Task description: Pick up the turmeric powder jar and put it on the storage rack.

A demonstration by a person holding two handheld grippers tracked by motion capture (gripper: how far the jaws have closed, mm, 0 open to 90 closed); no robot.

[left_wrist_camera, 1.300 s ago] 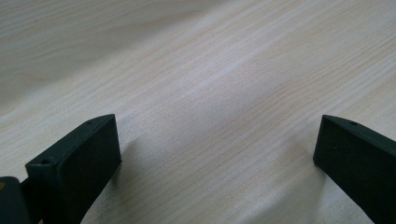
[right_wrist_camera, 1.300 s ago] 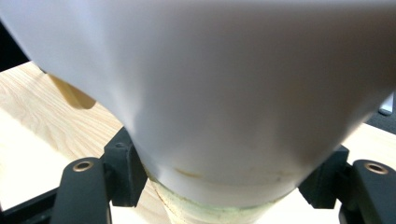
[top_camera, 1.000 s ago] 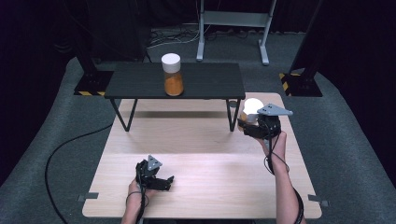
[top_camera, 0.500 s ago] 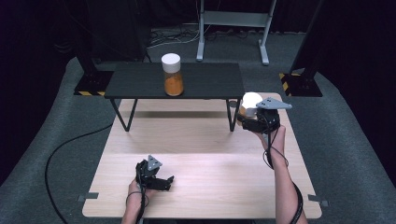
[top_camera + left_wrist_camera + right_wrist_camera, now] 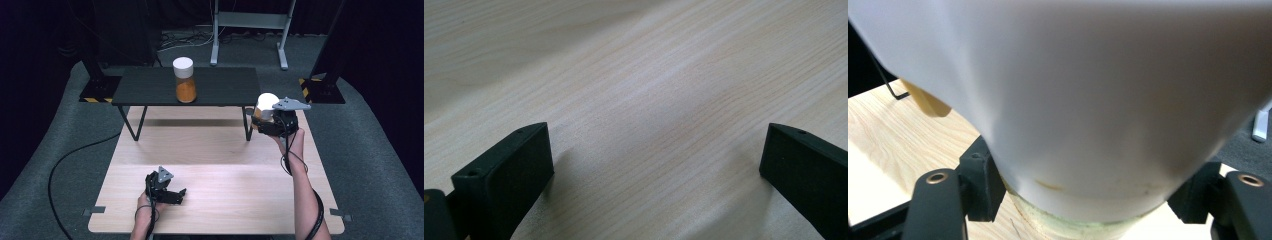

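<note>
Gripping a white-capped jar (image 5: pixel 265 107), the right gripper (image 5: pixel 272 122) hovers above the wooden table (image 5: pixel 225 165); left gripper (image 5: pixel 165 187) rests released.

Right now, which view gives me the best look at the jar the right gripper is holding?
The high view: the white-capped jar sits whole in the right gripper, at the black shelf's right end. The right gripper view is too close: the jar's white cap blurs across it, jaws on either side.
</note>
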